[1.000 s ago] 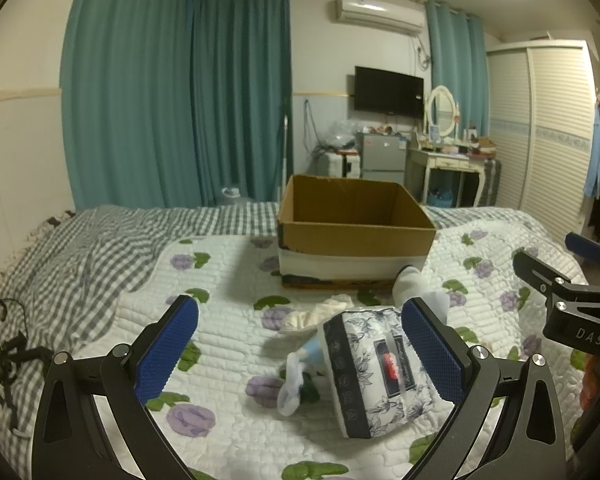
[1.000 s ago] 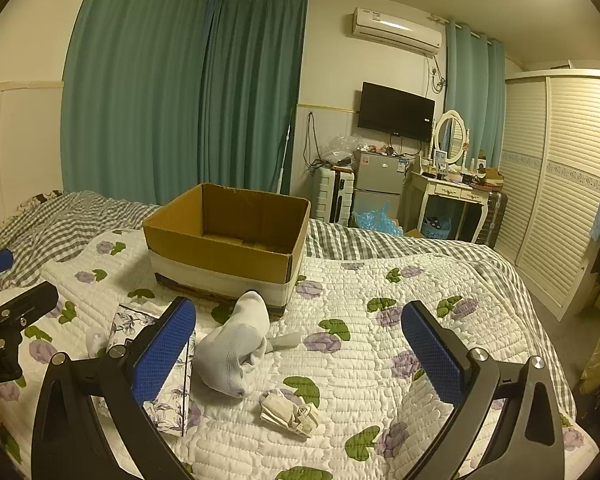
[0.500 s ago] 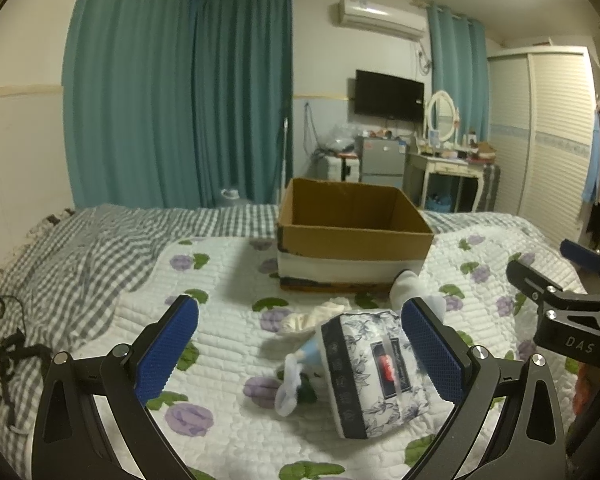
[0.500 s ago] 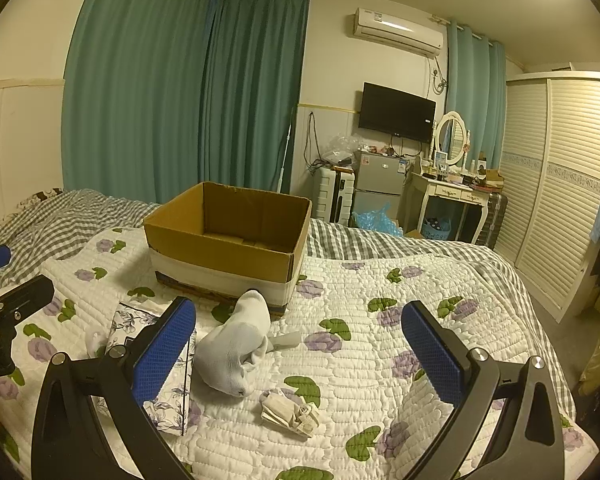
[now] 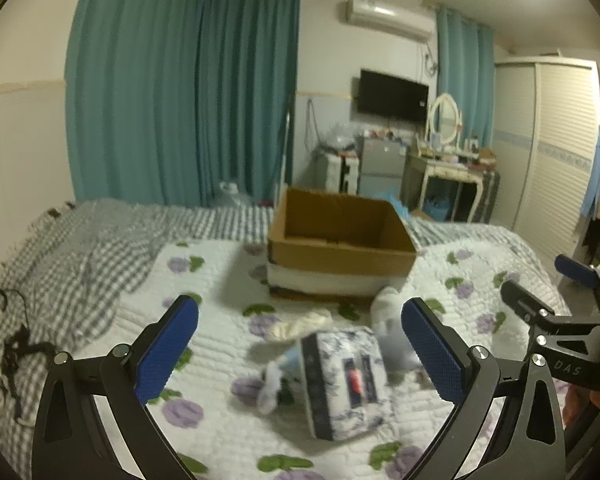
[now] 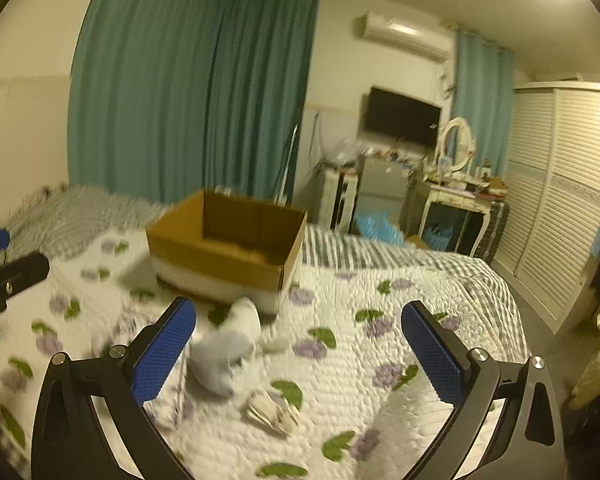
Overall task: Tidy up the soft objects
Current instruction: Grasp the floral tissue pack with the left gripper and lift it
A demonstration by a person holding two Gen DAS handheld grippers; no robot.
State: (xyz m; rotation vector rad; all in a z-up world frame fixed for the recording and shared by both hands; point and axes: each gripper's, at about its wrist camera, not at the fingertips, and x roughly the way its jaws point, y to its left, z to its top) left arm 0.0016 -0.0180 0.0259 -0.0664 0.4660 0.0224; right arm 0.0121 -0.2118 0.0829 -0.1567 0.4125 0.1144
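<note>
An open cardboard box stands on the floral quilt. In front of it lie a floral-print packet, a cream cloth, a small blue and white soft toy, a white sock and a small folded cloth. My left gripper is open and empty, above the packet. My right gripper is open and empty, above the sock. Each gripper shows at the edge of the other's view.
The quilt covers a bed with a grey checked blanket at the left. Black cables lie at the bed's left edge. A dresser, wardrobe and teal curtains stand beyond.
Both views have shifted and blurred; the two grippers have risen and tilted slightly, so the box and soft things sit lower in view. Both grippers stay open and empty.
</note>
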